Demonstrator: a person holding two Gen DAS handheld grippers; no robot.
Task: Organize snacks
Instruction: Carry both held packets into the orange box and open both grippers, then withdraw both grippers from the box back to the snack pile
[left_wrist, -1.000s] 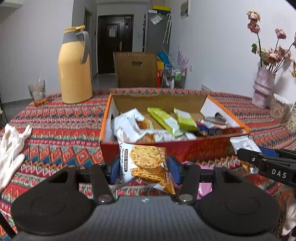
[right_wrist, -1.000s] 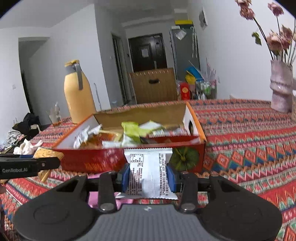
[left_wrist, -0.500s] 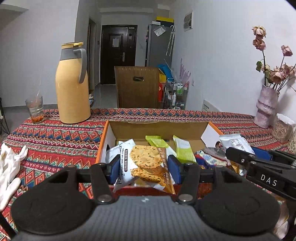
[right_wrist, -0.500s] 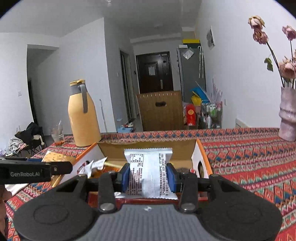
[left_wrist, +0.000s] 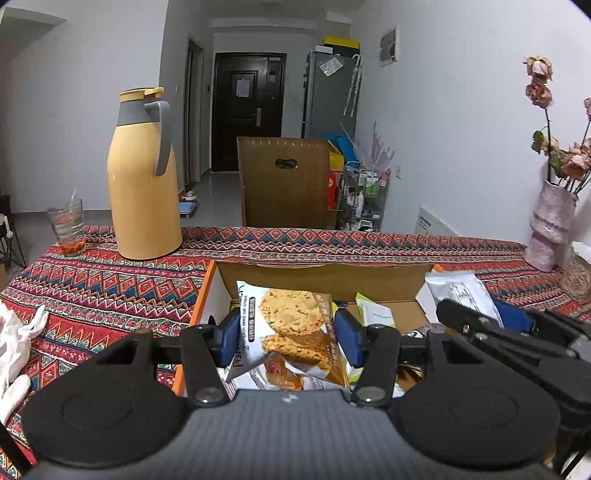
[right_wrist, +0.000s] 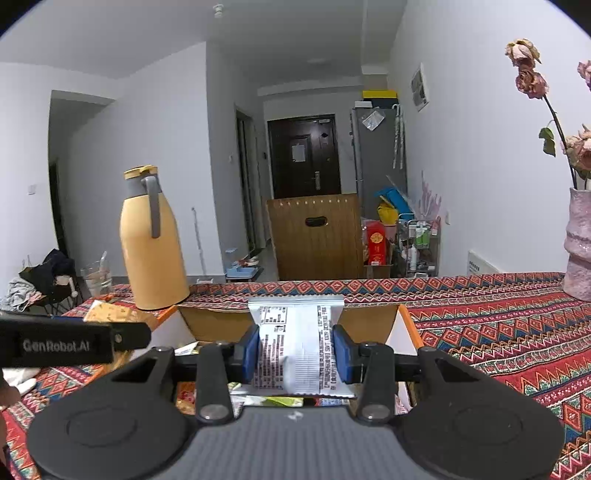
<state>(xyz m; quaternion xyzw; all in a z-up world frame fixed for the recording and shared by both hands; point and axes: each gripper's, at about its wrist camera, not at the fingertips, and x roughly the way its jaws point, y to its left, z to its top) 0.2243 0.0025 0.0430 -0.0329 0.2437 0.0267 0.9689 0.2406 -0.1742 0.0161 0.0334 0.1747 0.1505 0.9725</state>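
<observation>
My left gripper (left_wrist: 288, 338) is shut on a cookie packet (left_wrist: 291, 325) printed with golden biscuits, held over the open orange cardboard box (left_wrist: 325, 275). The right gripper (right_wrist: 295, 352) is shut on a silver-white snack packet (right_wrist: 295, 343) with its printed back facing me, also above the box (right_wrist: 406, 325). In the left wrist view the right gripper (left_wrist: 491, 321) and its silver packet (left_wrist: 458, 290) show at the right, over the box's right end. Green and other wrapped snacks (left_wrist: 373, 314) lie inside the box. The left gripper's finger (right_wrist: 74, 345) shows at the left of the right wrist view.
A yellow thermos jug (left_wrist: 142, 181) and a glass (left_wrist: 68, 229) stand at the table's far left. White gloves (left_wrist: 14, 343) lie at the left edge. A pink vase of dried flowers (left_wrist: 550, 229) stands at the far right. A wooden chair back (left_wrist: 284, 188) rises behind the patterned tablecloth (left_wrist: 110, 280).
Both grippers, each still holding its packet, have risen and moved forward from in front of the box's near wall to above its inside. The box now sits lower in both views.
</observation>
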